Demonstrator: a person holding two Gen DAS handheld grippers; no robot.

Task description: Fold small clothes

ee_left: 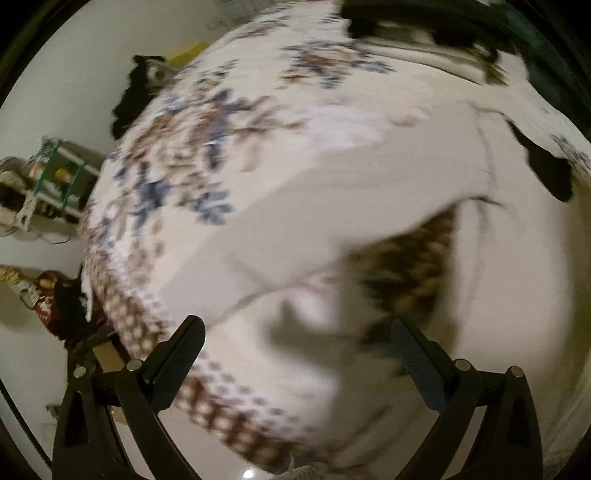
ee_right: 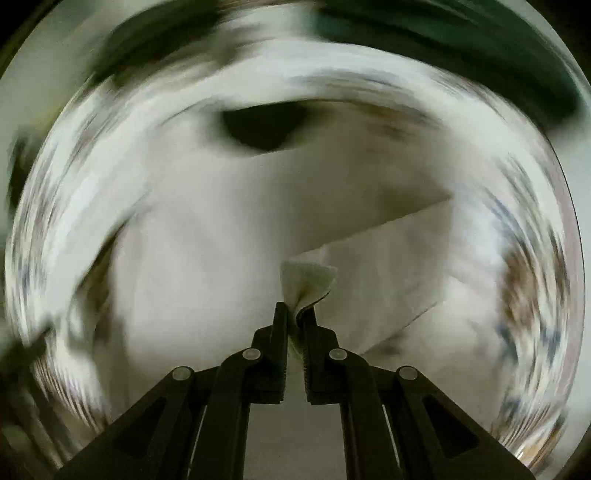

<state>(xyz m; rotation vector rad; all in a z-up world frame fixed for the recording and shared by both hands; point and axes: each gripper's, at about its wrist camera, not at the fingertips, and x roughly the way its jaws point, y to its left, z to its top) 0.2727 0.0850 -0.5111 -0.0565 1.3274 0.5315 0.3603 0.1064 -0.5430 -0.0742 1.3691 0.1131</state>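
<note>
A white garment [ee_left: 332,206] lies spread on a bed with a blue and brown flowered cover [ee_left: 173,155]; part of the garment looks lifted or folded over, blurred. My left gripper [ee_left: 295,332] is open and empty, hovering above the garment's near part. In the right wrist view my right gripper [ee_right: 295,310] is shut on a pinched corner of the white garment [ee_right: 308,280], which hangs from the tips towards the right. The rest of that view is heavily blurred; a dark opening or patch [ee_right: 266,125] shows on the white cloth farther off.
Dark clothes [ee_left: 424,22] lie at the far end of the bed. Left of the bed on the pale floor are a dark heap [ee_left: 136,96], a cluttered rack [ee_left: 55,177] and a dark red bag [ee_left: 48,299]. The bed's near edge [ee_left: 221,421] curves below the left gripper.
</note>
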